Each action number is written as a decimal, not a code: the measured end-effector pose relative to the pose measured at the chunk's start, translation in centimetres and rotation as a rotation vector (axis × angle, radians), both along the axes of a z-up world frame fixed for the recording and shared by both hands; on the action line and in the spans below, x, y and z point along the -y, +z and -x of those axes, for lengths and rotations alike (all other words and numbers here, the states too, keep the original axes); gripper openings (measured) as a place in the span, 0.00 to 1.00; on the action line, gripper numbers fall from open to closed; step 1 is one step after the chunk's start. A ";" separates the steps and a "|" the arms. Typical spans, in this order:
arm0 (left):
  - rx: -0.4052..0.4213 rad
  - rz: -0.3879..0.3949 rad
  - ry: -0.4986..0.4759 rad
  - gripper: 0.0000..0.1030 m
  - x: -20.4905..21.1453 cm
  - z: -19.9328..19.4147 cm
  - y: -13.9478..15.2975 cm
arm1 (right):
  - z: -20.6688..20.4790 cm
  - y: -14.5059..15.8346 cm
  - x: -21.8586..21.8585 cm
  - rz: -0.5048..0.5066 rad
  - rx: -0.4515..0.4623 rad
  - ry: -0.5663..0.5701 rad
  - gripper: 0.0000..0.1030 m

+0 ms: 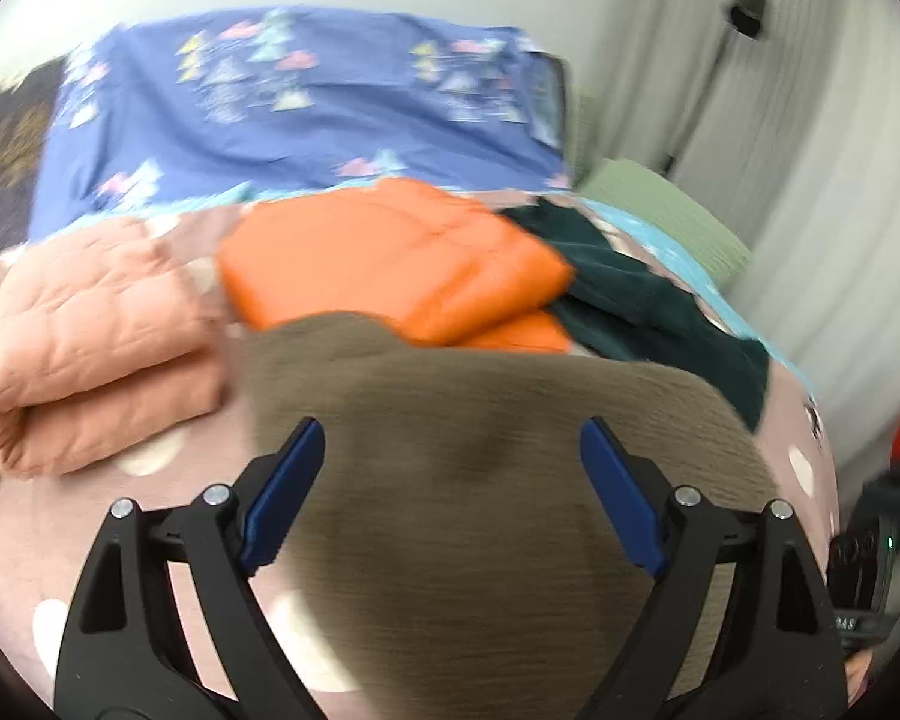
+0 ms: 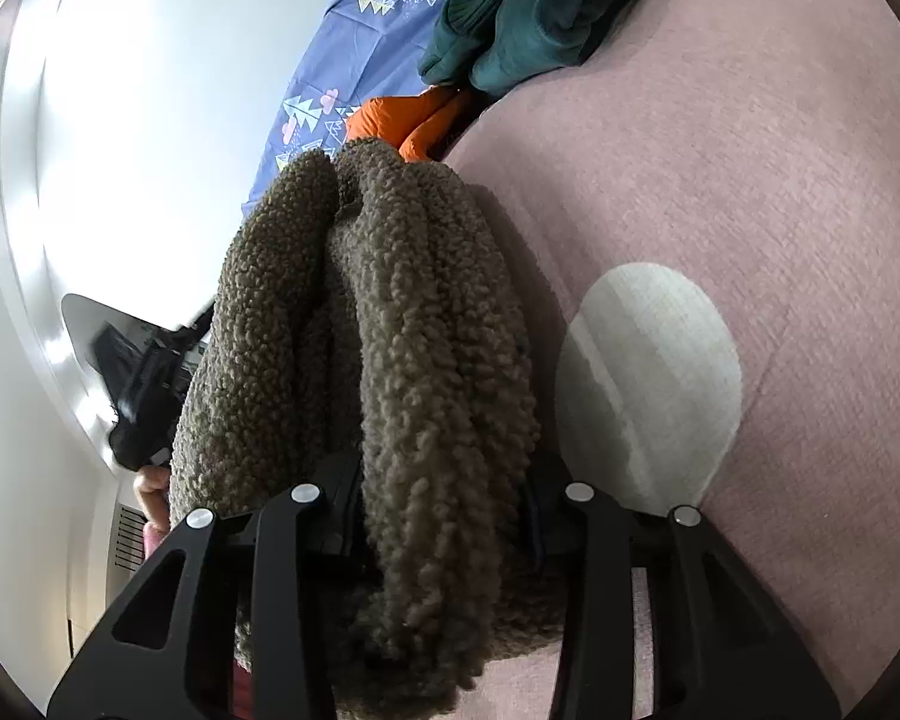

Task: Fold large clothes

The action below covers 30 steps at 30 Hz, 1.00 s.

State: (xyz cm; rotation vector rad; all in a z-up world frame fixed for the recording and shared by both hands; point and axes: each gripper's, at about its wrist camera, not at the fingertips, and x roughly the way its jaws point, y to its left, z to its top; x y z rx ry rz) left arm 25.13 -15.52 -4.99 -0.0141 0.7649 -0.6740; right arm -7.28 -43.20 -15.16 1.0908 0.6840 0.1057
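A brown fleece garment (image 1: 480, 480) lies on the pink spotted bed cover (image 1: 150, 540). In the left wrist view my left gripper (image 1: 450, 468) hovers over it, blue pads wide apart and empty; the view is motion-blurred. In the right wrist view my right gripper (image 2: 444, 516) is shut on a thick folded bunch of the same brown fleece (image 2: 390, 330), which bulges between the black fingers and hides the pads. The fleece hangs over the pink cover (image 2: 750, 180).
A folded orange jacket (image 1: 390, 264), a folded peach quilted garment (image 1: 90, 336) and a dark green garment (image 1: 648, 300) lie behind the fleece. A blue patterned sheet (image 1: 300, 108) covers the far bed. White curtains (image 1: 810, 180) hang at right.
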 end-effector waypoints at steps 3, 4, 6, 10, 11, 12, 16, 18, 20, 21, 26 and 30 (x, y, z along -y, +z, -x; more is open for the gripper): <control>-0.145 0.035 0.068 0.86 -2.5 -3.1 -2.6 | 0.3 0.0 -0.1 0.004 0.007 -0.002 0.39; -0.189 0.045 0.071 0.86 -2.9 -3.7 -3.6 | 0.4 -0.1 -0.1 0.003 0.008 -0.002 0.39; -0.258 0.075 0.071 0.94 -3.5 -4.7 -6.1 | 0.4 -0.1 -0.1 0.003 0.006 0.000 0.39; -0.316 0.181 0.046 0.98 -3.5 -5.9 -8.3 | 0.2 -0.2 0.0 -0.002 -0.001 -0.002 0.40; -0.330 0.199 0.038 0.98 -3.3 -6.1 -8.6 | 0.2 -0.2 0.0 -0.007 -0.003 -0.004 0.40; -0.351 0.223 0.029 0.98 -3.1 -6.4 -9.0 | 0.1 -0.2 0.0 -0.011 -0.005 -0.007 0.41; -0.439 0.311 0.002 0.98 -2.6 -7.3 -10.5 | -0.2 -0.3 -0.1 -0.021 -0.014 -0.012 0.43; -0.456 0.339 -0.011 0.98 -2.5 -7.5 -11.2 | -0.4 -0.3 -0.1 -0.025 -0.013 -0.007 0.44; -0.456 0.349 -0.020 0.98 -2.4 -7.7 -11.4 | -0.6 -0.4 -0.1 -0.038 -0.009 -0.002 0.44; -0.450 0.349 -0.023 0.98 -2.2 -7.7 -11.4 | -0.7 -0.4 -0.1 -0.043 -0.007 0.001 0.45; -0.374 0.342 -0.057 0.71 -1.4 -6.7 -10.0 | -0.8 0.1 -0.5 -0.048 0.035 0.022 0.30; -0.315 0.340 -0.063 0.56 -1.8 -5.7 -7.9 | 0.1 2.6 -1.1 0.024 0.077 -0.013 0.26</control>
